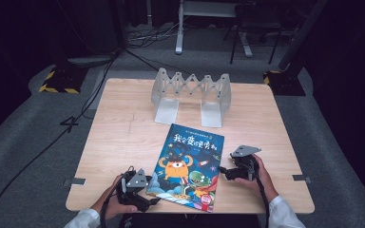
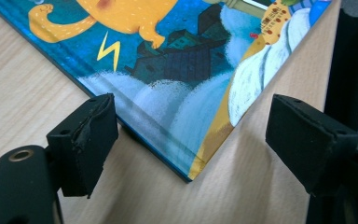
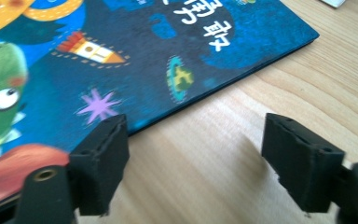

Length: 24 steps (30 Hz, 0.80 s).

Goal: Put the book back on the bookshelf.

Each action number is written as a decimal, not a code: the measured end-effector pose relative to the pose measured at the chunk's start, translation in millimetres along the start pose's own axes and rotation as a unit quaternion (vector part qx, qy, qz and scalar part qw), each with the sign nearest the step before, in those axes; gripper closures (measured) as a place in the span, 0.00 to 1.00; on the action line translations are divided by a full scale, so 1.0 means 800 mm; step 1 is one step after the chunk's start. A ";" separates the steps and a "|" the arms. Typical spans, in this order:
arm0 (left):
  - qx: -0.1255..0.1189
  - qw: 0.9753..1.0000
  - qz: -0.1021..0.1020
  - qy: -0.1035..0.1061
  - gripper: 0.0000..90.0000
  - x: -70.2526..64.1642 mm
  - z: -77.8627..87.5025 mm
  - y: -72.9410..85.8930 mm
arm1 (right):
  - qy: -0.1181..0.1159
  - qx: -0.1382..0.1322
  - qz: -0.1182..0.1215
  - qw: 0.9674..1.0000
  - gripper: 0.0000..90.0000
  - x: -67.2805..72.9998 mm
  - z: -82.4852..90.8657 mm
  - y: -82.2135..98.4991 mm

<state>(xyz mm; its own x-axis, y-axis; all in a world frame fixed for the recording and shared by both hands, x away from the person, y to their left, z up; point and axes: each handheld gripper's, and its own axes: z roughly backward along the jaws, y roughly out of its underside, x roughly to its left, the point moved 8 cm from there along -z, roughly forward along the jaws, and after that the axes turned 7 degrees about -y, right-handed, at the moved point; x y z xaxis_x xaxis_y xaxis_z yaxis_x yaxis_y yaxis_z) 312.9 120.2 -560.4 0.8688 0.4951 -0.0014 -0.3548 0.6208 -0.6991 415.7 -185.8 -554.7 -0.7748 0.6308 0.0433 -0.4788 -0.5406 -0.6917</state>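
While both tools (image 1: 153, 194) (image 1: 224, 170) gape apart beside the book (image 1: 188, 166), a folding rack (image 1: 192, 92) stands well behind it.

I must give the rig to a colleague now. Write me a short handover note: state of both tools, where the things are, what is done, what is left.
Left tool: open, at the near left corner of the book, nothing held.
Right tool: open, beside the book's right edge, nothing held.
Book: closed, flat on the table, cover up, slightly turned.
Book rack: empty, at the far side of the table.
Done: both tools brought to the book.
Left: probably grip the book, lift it and stand it in the rack.
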 end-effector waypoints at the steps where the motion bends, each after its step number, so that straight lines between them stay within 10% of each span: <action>1: -0.003 1.000 0.000 0.006 0.20 -0.003 0.000 0.000 | -0.005 0.002 0.012 1.000 0.27 0.006 0.004 0.004; 9: 0.001 1.000 -0.012 0.008 0.22 -0.020 -0.008 -0.008 | -0.008 0.008 0.022 1.000 0.29 0.018 0.017 0.017; 17: -0.006 1.000 -0.015 0.015 0.24 -0.028 -0.023 -0.024 | 0.030 0.004 -0.005 1.000 0.30 -0.013 0.015 0.011; 24: -0.007 1.000 -0.020 0.009 0.26 -0.027 -0.025 -0.025 | 0.010 0.003 -0.016 1.000 0.30 -0.017 0.019 0.018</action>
<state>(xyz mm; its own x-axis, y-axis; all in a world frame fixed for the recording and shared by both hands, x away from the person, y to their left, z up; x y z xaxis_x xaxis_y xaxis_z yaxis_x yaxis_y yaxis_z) 308.4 85.1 -560.3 0.8880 0.4595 0.0136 -0.3158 0.6311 -0.7085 413.0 -210.5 -553.9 -0.7501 0.6593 0.0505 -0.5058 -0.5228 -0.6862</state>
